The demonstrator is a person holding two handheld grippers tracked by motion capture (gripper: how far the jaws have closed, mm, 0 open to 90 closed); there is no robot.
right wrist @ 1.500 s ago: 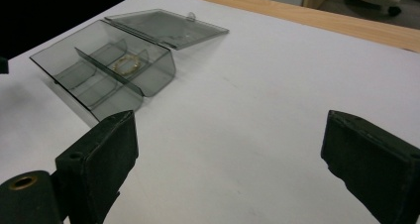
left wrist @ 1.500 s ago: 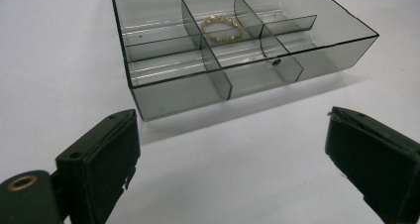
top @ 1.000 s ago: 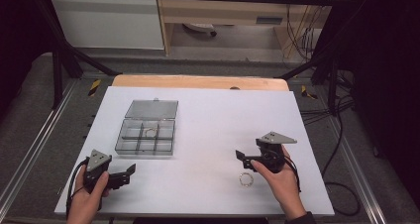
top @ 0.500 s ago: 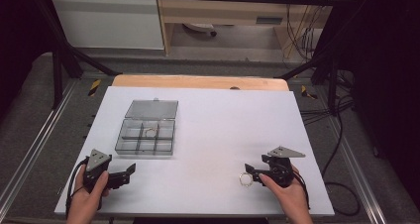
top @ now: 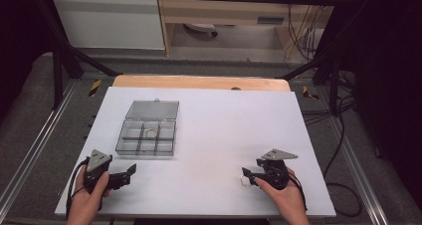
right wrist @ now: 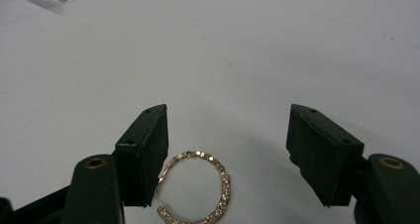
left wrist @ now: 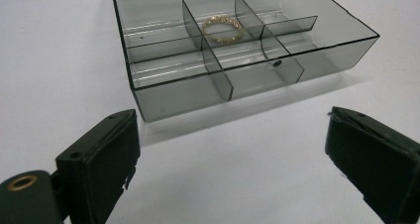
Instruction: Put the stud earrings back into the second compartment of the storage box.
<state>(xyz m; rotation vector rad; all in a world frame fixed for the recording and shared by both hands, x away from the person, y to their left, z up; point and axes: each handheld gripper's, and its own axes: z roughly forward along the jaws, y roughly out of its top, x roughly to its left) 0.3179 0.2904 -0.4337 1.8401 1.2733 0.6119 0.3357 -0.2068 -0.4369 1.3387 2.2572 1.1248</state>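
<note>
A gold beaded bracelet (right wrist: 195,189) lies flat on the white table (top: 219,120) near its front right. My right gripper (right wrist: 228,135) is lowered over it and stands open. Its jaws have just been closing, with the bracelet between them. The left pad (right wrist: 146,154) is at the bracelet's edge and the right pad is well apart from it. In the high view the bracelet (top: 245,180) sits at the right gripper (top: 247,175) tips. A second gold bracelet (left wrist: 223,29) rests in a middle compartment of the clear grey box (left wrist: 247,80). My left gripper (left wrist: 233,135) is open and empty, a little short of the box.
The box (top: 147,135) stands at the table's left middle with its lid (top: 153,109) folded back flat. A wooden strip (top: 199,82) runs along the table's far edge. Metal rails flank both sides, and cables hang at the right.
My right gripper came down and toward the table's front edge onto the bracelet, and its jaws narrowed. The left gripper stayed still.
</note>
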